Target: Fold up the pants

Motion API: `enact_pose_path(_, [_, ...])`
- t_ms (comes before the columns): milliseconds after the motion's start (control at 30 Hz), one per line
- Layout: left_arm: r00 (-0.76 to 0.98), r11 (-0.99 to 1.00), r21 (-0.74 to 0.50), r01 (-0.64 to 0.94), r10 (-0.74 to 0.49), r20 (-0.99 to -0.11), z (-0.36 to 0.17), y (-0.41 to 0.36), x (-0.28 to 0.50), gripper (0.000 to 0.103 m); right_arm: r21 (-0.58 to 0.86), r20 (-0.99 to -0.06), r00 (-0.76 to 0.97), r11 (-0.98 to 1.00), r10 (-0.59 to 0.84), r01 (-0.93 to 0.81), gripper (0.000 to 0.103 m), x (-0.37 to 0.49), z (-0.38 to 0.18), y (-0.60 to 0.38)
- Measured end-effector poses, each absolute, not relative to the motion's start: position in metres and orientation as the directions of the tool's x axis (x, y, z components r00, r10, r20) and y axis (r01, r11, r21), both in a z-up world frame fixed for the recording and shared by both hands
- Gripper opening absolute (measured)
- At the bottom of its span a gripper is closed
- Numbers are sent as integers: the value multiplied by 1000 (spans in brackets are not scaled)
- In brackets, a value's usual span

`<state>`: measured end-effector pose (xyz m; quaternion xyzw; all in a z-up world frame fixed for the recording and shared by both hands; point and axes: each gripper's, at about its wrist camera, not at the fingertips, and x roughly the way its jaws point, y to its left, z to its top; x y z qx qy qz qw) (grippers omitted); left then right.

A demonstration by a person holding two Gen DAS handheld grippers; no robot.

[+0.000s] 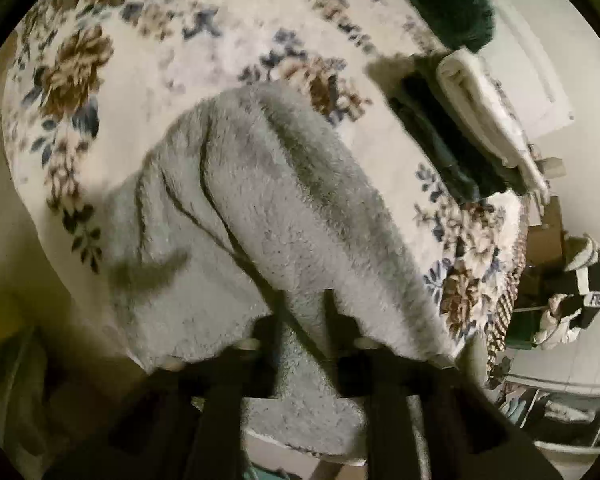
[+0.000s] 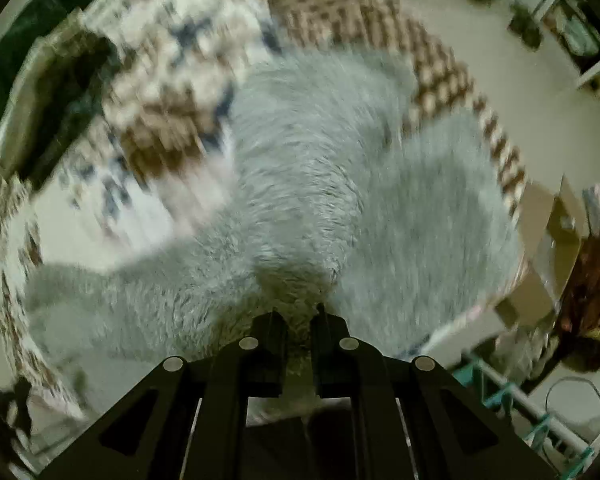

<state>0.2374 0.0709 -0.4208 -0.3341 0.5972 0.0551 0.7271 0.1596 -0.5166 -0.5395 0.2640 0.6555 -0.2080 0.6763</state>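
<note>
From the left wrist, the left gripper [image 1: 302, 320] is clamped on an edge of the fluffy grey pants [image 1: 236, 216], which drape over the flowered blanket [image 1: 140, 64] near a folded white towel [image 1: 488, 120]. From the right wrist, though blurred, the right gripper [image 2: 300, 320] pinches the pants [image 2: 320, 184] bunched between its nearly closed fingers.

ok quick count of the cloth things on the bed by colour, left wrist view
grey: 1, the fluffy pants, pinched by the left gripper and the right gripper
floral cream: 1, the blanket spread under everything
dark green: 1, folded garment
cream white: 1, folded garment lying against the dark green one
total: 4
</note>
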Motion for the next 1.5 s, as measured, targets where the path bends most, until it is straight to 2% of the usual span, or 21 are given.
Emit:
enact_pose_path(33, [307,753,-447,-484,-332,-892,-424,71,244,58,88,-995,20,774,97,627,12,152,-555,-519])
enact_pose_path(67, [325,743,-458,-489,-332,-885,-426,70,251,81,89,-992,-8,769,122,633,20,147,-568,-522])
enact_pose_path(100, [336,740,-456,-494,-322,-885,-428,69,258,85,92,-990,-23,759,139,644,31,145,-576,-525])
enact_pose_path(133, [342,740,-461,-490,-323,-882,-432,65,271,85,109,-988,-14,749,156,654,37,142,-582,-527])
enact_pose_path(200, [325,740,-461,-490,-336,-884,-442,61,292,85,132,-987,18,738,161,661,63,141,-585,-530])
enact_pose_path(267, [291,743,-457,-490,-354,-889,-458,52,322,85,137,-988,37,739,150,659,71,143,-583,-532])
enact_pose_path(467, [52,841,-279,-465,-288,-956,-531,7,397,85,68,-998,36,726,60,685,83,165,-572,-551])
enact_pose_path(567, [-56,890,-148,-430,-190,-980,-563,-8,418,84,20,-1000,22,721,7,693,83,183,-573,-562])
enact_pose_path(633, [-71,912,-119,-393,-159,-985,-572,-15,420,84,3,-1000,21,715,-17,699,83,197,-574,-572])
enact_pose_path(700, [-29,914,-150,-377,-173,-984,-567,-14,413,71,1,-999,25,710,-24,704,84,207,-574,-579])
enact_pose_path(733, [9,918,-176,-355,-185,-983,-559,-11,405,46,2,-999,30,711,-27,704,84,213,-574,-582])
enact_pose_path(767, [33,921,-197,-338,-197,-980,-552,-7,396,15,-2,-999,29,715,-31,699,84,218,-574,-582])
enact_pose_path(800, [51,917,-227,-329,-223,-974,-546,-2,387,8,-5,-999,28,722,-33,692,84,226,-575,-582])
enact_pose_path(933, [138,876,-333,-349,-303,-943,-517,36,326,8,-33,-999,10,764,-51,644,84,254,-581,-576])
enact_pose_path(1067, [208,794,-403,-456,-345,-915,-498,83,253,8,-69,-996,-2,795,-85,602,84,268,-580,-575])
enact_pose_path(1233, [167,725,-369,-582,-338,-926,-514,134,179,8,-112,-993,-27,814,-118,570,84,275,-584,-567])
enact_pose_path(1333, [139,696,-361,-620,-355,-924,-525,138,166,9,-114,-992,-15,816,-128,566,86,278,-584,-563])
enact_pose_path(1400, [136,695,-377,-613,-377,-916,-520,133,180,14,-110,-992,-10,816,-127,567,91,281,-585,-557])
enact_pose_path(1433, [142,707,-383,-595,-377,-916,-514,127,194,31,-109,-992,-9,817,-126,567,91,284,-585,-554])
enact_pose_path(1467, [170,714,-401,-574,-376,-911,-506,120,211,57,-113,-991,-9,817,-131,565,91,287,-583,-551])
enact_pose_path(1500, [195,718,-416,-558,-374,-907,-500,115,223,71,-119,-991,-12,818,-136,563,91,290,-582,-546])
